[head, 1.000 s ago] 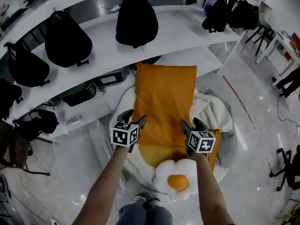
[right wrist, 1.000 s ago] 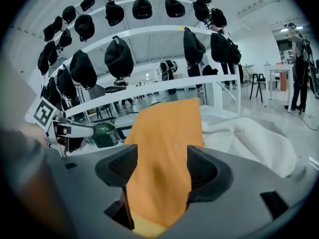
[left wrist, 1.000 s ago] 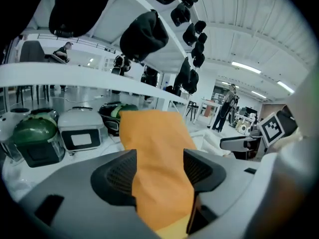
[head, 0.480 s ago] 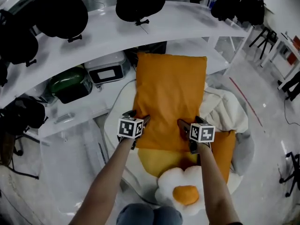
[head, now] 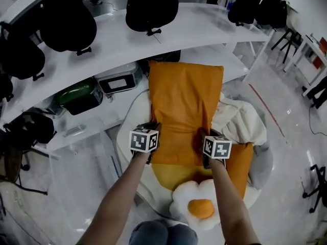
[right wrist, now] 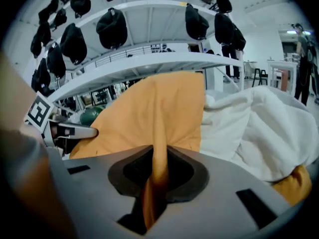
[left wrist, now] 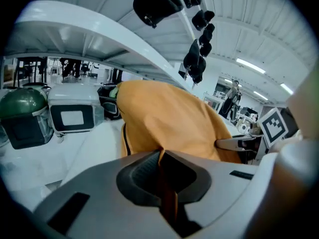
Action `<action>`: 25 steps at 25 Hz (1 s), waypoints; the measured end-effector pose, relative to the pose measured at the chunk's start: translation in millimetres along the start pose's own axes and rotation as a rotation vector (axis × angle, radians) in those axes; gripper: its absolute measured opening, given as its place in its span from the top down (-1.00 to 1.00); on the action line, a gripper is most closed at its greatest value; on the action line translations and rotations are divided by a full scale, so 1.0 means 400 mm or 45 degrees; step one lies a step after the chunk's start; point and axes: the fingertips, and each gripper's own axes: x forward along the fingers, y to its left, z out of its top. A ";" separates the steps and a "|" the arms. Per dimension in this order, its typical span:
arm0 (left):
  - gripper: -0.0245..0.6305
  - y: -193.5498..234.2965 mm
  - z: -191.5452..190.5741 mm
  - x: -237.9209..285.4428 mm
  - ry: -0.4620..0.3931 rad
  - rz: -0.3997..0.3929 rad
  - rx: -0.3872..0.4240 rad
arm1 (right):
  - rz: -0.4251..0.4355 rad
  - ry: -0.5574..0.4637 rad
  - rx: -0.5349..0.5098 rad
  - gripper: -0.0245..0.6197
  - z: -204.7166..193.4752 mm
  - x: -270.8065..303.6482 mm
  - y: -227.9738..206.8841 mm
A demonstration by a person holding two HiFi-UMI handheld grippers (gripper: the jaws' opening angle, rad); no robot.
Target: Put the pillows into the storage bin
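Observation:
A long orange pillow [head: 184, 101] lies lengthwise on a heap of pillows in front of me, its far end reaching under the white shelf. My left gripper [head: 152, 128] is at its lower left edge and my right gripper [head: 203, 135] at its lower right edge. Both sets of jaws are closing, each with a fold of the orange fabric pinched between them. The left gripper view shows the pinched fold [left wrist: 162, 156], and the right gripper view shows the other one [right wrist: 158, 156]. A clear plastic bin [head: 87, 160] stands on the floor to the left.
Under the orange pillow lie a fried-egg pillow [head: 199, 205], a white pillow [head: 240, 119] and another orange one [head: 241, 160], all on a round white base [head: 127, 131]. Curved white shelves [head: 102, 40] carry black bags; a green case [head: 79, 93] and a grey box [head: 120, 80] sit below.
Both grippers stood open beside the orange pillow's lower edges. They have moved slightly inward and their jaws have closed onto the fabric.

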 end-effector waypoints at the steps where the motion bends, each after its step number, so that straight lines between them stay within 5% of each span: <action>1: 0.82 -0.010 0.031 -0.023 -0.027 -0.004 -0.020 | 0.001 -0.030 0.010 0.74 0.029 -0.023 0.007; 15: 0.85 -0.151 0.232 -0.445 -0.010 0.027 -0.105 | -0.013 -0.029 0.031 0.78 0.239 -0.430 0.207; 25: 0.85 -0.198 0.195 -0.835 0.017 0.125 -0.182 | 0.073 0.055 0.010 0.79 0.253 -0.710 0.462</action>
